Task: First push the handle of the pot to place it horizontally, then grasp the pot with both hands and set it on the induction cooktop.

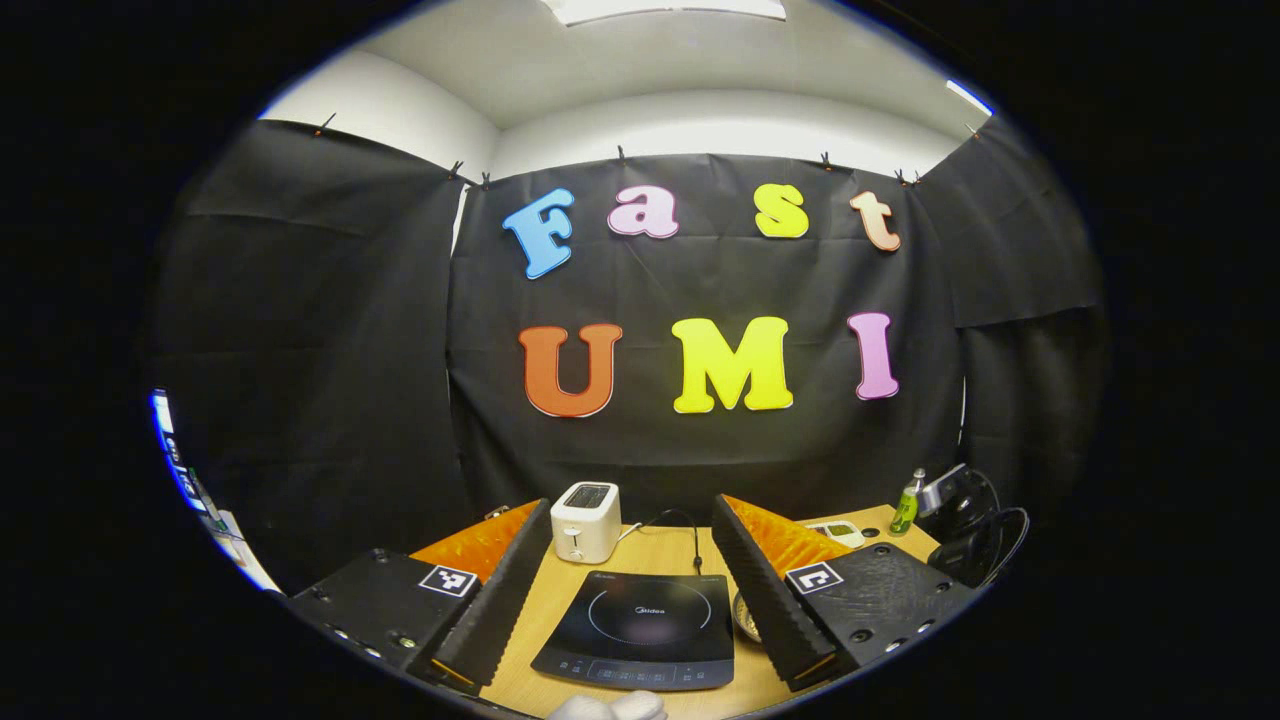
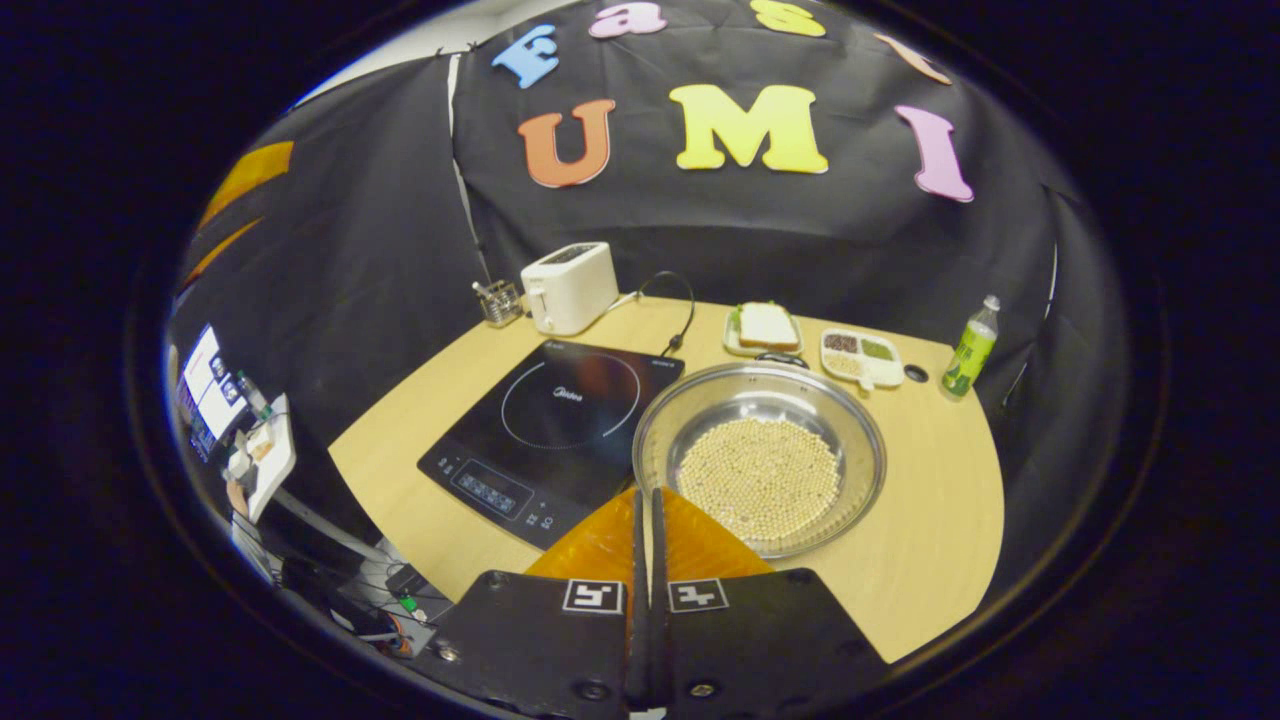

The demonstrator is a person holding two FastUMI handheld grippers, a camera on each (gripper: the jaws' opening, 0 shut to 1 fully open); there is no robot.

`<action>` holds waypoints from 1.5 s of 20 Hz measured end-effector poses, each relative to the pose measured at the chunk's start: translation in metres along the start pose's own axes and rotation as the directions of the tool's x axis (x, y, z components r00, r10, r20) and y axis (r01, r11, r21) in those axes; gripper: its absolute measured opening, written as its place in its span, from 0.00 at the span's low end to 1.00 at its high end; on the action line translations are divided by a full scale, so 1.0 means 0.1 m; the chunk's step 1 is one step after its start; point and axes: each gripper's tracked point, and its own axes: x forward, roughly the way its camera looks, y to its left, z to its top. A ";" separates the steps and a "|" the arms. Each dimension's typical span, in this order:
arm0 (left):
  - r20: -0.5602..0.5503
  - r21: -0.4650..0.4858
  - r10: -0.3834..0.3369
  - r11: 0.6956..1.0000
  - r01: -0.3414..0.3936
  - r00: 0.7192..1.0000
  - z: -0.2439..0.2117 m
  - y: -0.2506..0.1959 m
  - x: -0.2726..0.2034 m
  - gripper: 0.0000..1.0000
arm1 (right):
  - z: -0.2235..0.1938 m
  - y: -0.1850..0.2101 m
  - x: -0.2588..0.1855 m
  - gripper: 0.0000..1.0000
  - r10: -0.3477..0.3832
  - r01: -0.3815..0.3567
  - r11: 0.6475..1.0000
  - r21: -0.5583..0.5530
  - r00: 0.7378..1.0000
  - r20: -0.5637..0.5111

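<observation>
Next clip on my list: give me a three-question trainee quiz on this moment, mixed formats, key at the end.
1. True or false: the pot already sits on the induction cooktop.
2. Which gripper has its fingers spread apart? A) left gripper B) right gripper
3. Fill in: the white appliance behind the cooktop is a ____.

Key:
1. False; it stands on the table beside the cooktop, holding small pale beads.
2. A; the right gripper's fingers are pressed together on nothing.
3. toaster
</observation>
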 end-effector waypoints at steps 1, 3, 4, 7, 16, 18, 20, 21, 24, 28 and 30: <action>-0.005 0.005 0.005 1.000 -0.005 1.000 -0.02 0.02 0.01 0.96 | -0.09 0.02 0.10 0.04 0.003 -0.003 1.000 -0.005 1.000 -0.023; -0.016 0.013 0.012 1.000 -0.012 1.000 -0.07 0.04 0.00 0.96 | -0.28 0.04 0.28 0.04 0.006 -0.006 1.000 0.000 0.997 -0.073; -0.025 0.015 0.015 1.000 -0.015 1.000 -0.11 0.04 0.00 0.96 | -0.36 0.04 0.37 0.00 0.008 -0.006 1.000 0.018 0.995 -0.097; -0.044 0.019 0.019 1.000 -0.018 0.999 -0.15 0.05 0.01 0.96 | -0.54 0.01 0.59 0.00 0.005 0.003 0.999 0.050 0.988 -0.151; -0.056 0.025 0.021 1.000 -0.020 0.998 -0.16 0.03 0.07 0.96 | -0.71 -0.11 0.71 0.00 0.009 0.014 0.993 0.117 0.980 -0.196; -0.056 0.024 0.016 1.000 -0.015 0.998 -0.17 -0.01 0.08 0.96 | -0.73 -0.13 0.72 0.04 0.010 0.012 0.994 0.111 0.980 -0.200; -0.057 0.027 0.013 1.000 -0.011 0.998 -0.17 -0.03 0.08 0.96 | -0.77 -0.16 0.71 0.03 0.012 0.014 0.992 0.122 0.978 -0.210; -0.057 0.027 0.010 1.000 -0.009 0.998 -0.17 -0.04 0.07 0.96 | -0.80 -0.17 0.70 0.03 0.013 0.015 0.992 0.128 0.976 -0.218; -0.057 0.028 0.006 1.000 -0.004 0.998 -0.16 -0.07 0.10 0.89 | -0.86 -0.28 0.68 0.04 0.003 0.030 0.989 0.144 0.975 -0.224; -0.061 0.029 0.000 1.000 0.002 0.998 -0.17 -0.10 0.10 0.89 | -0.90 -0.46 0.63 0.04 -0.020 0.057 0.986 0.158 0.974 -0.227; -0.061 0.031 -0.006 0.999 0.008 0.998 -0.16 -0.12 0.10 0.89 | -0.92 -0.58 0.61 0.00 -0.041 0.078 0.985 0.157 0.973 -0.228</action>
